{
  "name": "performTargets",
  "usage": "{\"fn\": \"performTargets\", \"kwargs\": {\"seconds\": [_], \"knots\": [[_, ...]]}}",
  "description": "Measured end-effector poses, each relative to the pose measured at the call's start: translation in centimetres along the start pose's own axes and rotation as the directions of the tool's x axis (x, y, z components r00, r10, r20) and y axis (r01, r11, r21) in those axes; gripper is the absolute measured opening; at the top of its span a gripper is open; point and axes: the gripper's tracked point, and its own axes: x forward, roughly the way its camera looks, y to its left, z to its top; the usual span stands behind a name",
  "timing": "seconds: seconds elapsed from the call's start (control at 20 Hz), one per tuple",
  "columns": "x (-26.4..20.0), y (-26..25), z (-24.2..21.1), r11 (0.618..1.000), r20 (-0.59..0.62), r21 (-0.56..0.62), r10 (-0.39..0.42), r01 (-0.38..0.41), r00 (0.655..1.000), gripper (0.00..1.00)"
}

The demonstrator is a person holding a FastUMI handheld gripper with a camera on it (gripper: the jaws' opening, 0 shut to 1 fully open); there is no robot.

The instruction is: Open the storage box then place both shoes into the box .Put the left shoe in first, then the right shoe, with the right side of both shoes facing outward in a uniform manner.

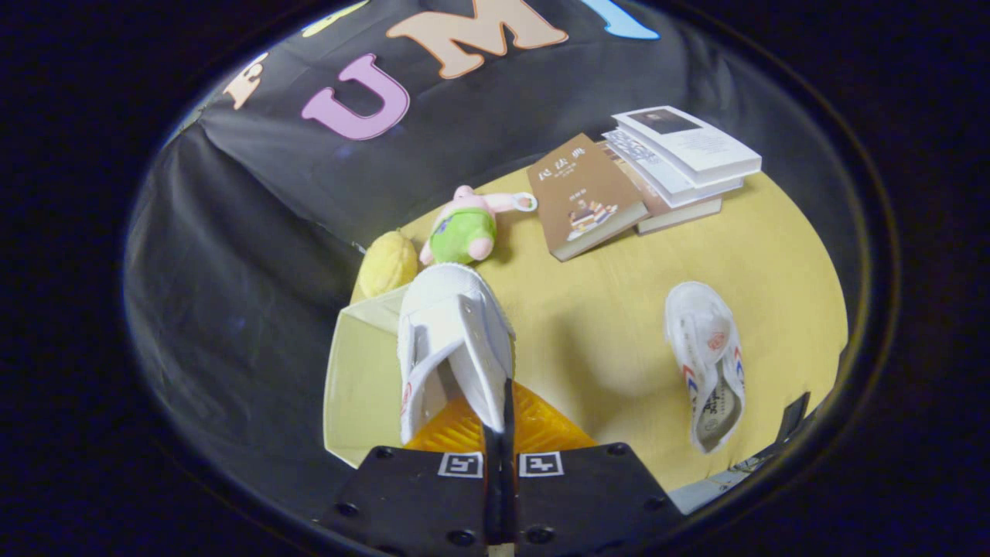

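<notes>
Jaws clamp a shoe [452, 340] over the open box [363, 371]; second shoe [708, 363] well apart.

The held shoe [452, 340], at lower centre of the frame, looks like matt white canvas, as does the second shoe [708, 363] at lower right. The desk [619, 309] is smooth, matt yellow. The storage box [363, 379] at lower left looks like smooth pale plastic. The plush toy [464, 228] above it is soft cloth. The books [657, 174] at upper right have slightly glossy paper covers.
</notes>
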Motion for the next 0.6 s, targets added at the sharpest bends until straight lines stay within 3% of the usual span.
{"fn": "performTargets", "kwargs": {"seconds": [0.3, 0.6], "knots": [[0.8, 6.5, -1.2, 0.998, 0.003, 0.005, 0.057, -0.057, 0.998, 0.03], [3.9, 11.2, -2.5, 0.998, 0.019, 0.016, 0.055, -0.056, 0.998, 0.03]]}}
